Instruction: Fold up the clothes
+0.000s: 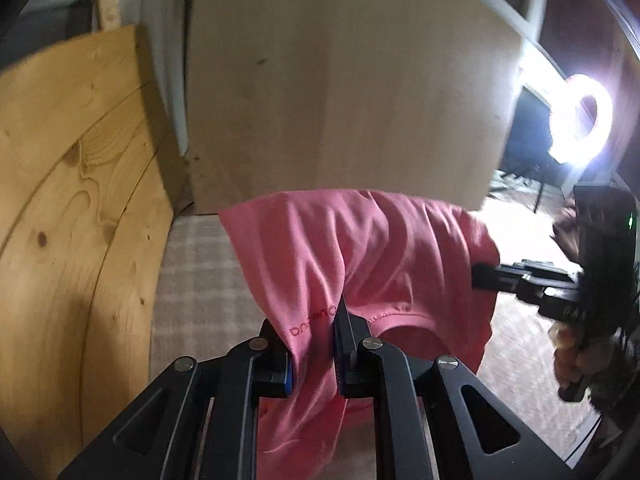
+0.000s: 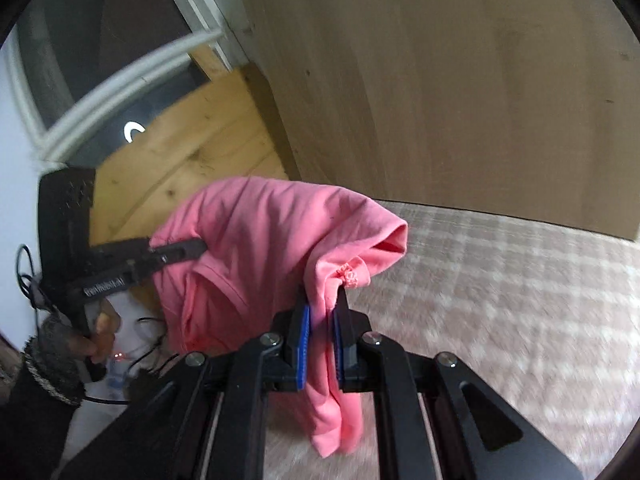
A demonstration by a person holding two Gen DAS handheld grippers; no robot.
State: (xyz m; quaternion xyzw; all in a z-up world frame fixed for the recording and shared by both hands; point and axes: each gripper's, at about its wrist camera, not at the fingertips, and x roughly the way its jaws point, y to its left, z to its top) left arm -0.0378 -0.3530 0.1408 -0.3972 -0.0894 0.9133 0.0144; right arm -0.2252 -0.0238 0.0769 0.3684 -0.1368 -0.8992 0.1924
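Hanging limp between left gripper (image 1: 314, 344) and right gripper (image 2: 322, 344), both clamped on its edges, pink T-shirt (image 1: 360, 248) handles light, soft, floppy; grip hems.

You're holding soft, matt pink cotton-like cloth (image 1: 352, 248) in matt black plastic-looking grippers with blue ribbed pads (image 2: 304, 344) and shiny metal pins (image 1: 372, 343). Knotty pine boards (image 1: 68, 184) look unfinished; the checked bedcover (image 2: 500, 288) looks woven.

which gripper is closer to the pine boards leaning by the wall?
Left. The left gripper, shut on the pink shirt, is beside the pine boards; the right gripper holds the shirt's far side, away from them.
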